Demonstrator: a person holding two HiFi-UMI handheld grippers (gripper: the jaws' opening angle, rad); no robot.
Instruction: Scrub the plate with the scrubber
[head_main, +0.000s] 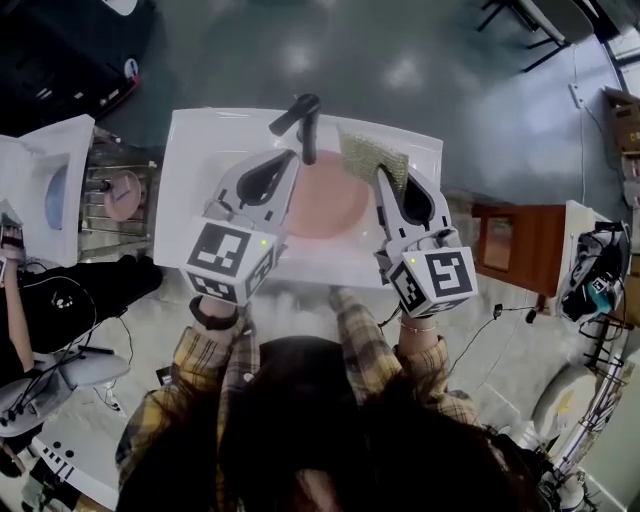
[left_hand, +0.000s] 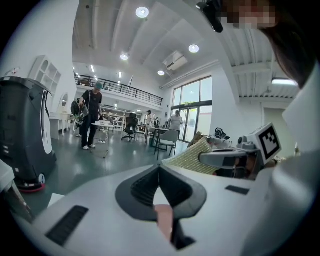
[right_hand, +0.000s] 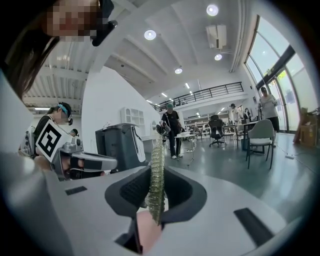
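My right gripper (right_hand: 157, 172) is clamped on the yellow-green woven scrubber pad (right_hand: 156, 165), which stands on edge between the jaws and sticks out past their tips. My left gripper (left_hand: 159, 167) has its jaws pressed together. I can make out nothing pinched in them, only a pink strip in the slot below.

In the head view both grippers point away from me over the white rectangular sink (head_main: 200, 150), the left gripper (head_main: 290, 165) at the left edge of the round pink plate (head_main: 325, 205) and the right gripper (head_main: 385, 178) at its right edge. The plate lies in the basin between them. The scrubber (head_main: 372, 158) fans out just beyond the plate's far right edge; I cannot tell whether it touches. The black faucet (head_main: 300, 115) rises at the sink's far side, between the two grippers. A brown wooden stand (head_main: 505, 240) sits to the right of the sink.
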